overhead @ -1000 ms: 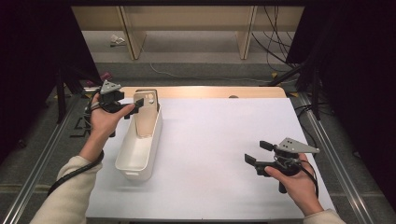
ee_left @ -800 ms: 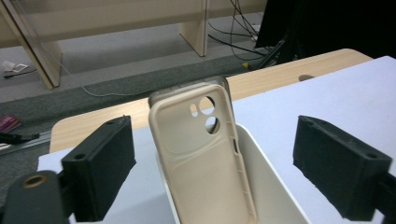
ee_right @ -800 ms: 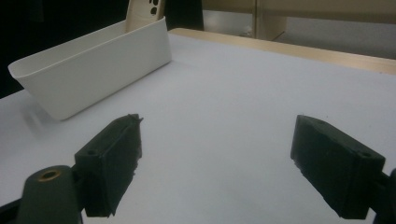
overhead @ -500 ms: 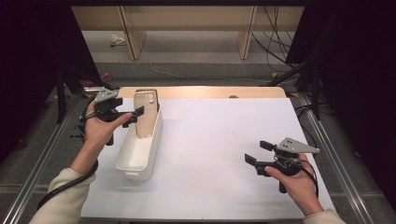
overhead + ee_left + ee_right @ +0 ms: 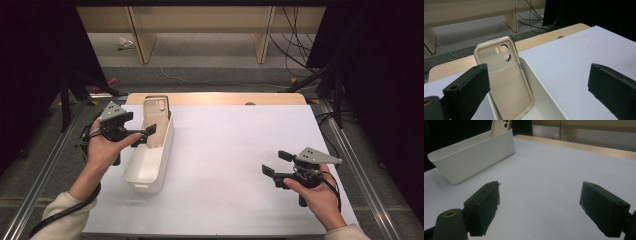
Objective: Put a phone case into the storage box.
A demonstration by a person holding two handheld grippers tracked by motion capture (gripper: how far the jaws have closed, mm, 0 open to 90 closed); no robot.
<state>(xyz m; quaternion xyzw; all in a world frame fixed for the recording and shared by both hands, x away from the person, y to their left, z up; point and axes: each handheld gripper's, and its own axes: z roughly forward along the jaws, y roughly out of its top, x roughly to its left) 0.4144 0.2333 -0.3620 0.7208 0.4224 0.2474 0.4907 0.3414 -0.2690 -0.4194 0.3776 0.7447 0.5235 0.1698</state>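
A beige phone case (image 5: 156, 120) (image 5: 504, 82) stands tilted against the far end of a white oblong bin (image 5: 145, 175) (image 5: 549, 100), camera holes up. My left gripper (image 5: 145, 134) (image 5: 536, 75) hovers at the bin's left side and points at the case. Its jaws have just been opening and now stand wide, with the case just beyond them and untouched. My right gripper (image 5: 276, 163) (image 5: 540, 192) is open over the bare white sheet at the right, nothing between its jaws. Farther off in the right gripper view are the bin (image 5: 474, 157) and the case top (image 5: 501, 126).
A white sheet (image 5: 240, 150) covers the table, with a wooden strip (image 5: 225, 98) along the far edge. Metal rails (image 5: 350, 150) run down both sides. Beyond the table are a grey floor, cables (image 5: 295, 30) and wooden furniture legs.
My left gripper has drawn back from the phone case toward the near side and spread its jaws. The case stays leaning in the bin. The right hand has not moved.
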